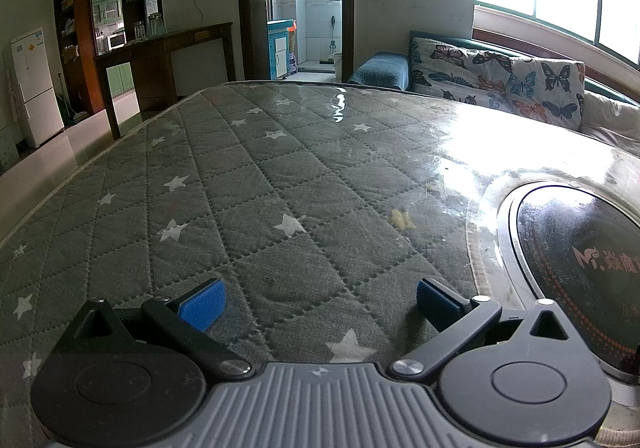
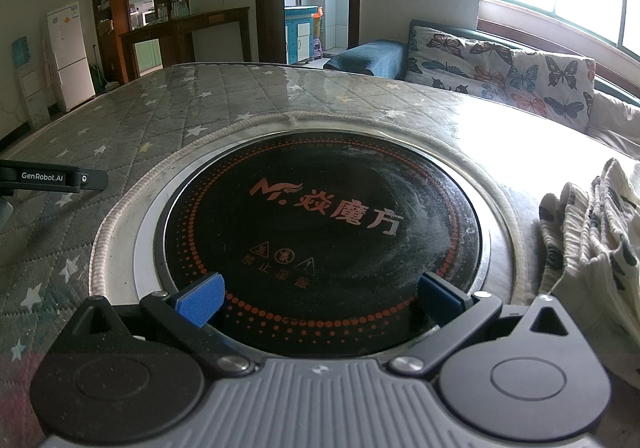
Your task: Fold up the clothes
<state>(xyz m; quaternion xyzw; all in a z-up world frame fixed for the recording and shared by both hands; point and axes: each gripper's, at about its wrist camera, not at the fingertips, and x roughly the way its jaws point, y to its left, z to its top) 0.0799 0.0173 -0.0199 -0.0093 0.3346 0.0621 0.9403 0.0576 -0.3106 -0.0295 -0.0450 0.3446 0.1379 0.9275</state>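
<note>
Both my tools empty, pads apart: left tool (image 1: 318, 306) over quilted star tabletop (image 1: 248, 176); right tool (image 2: 320, 298) over round black cooktop (image 2: 320, 232). Cream patterned garment (image 2: 592, 248) bunched at right frame edge, untouched.

Black linkage grippers (image 1: 318, 302) with blue ribbed pads (image 1: 204, 306), silver rivets, grey ridged housing.

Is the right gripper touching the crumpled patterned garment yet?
Apart. In the right wrist view the right gripper is open over the black cooktop, while the garment lies off to its right, outside the fingers.
</note>
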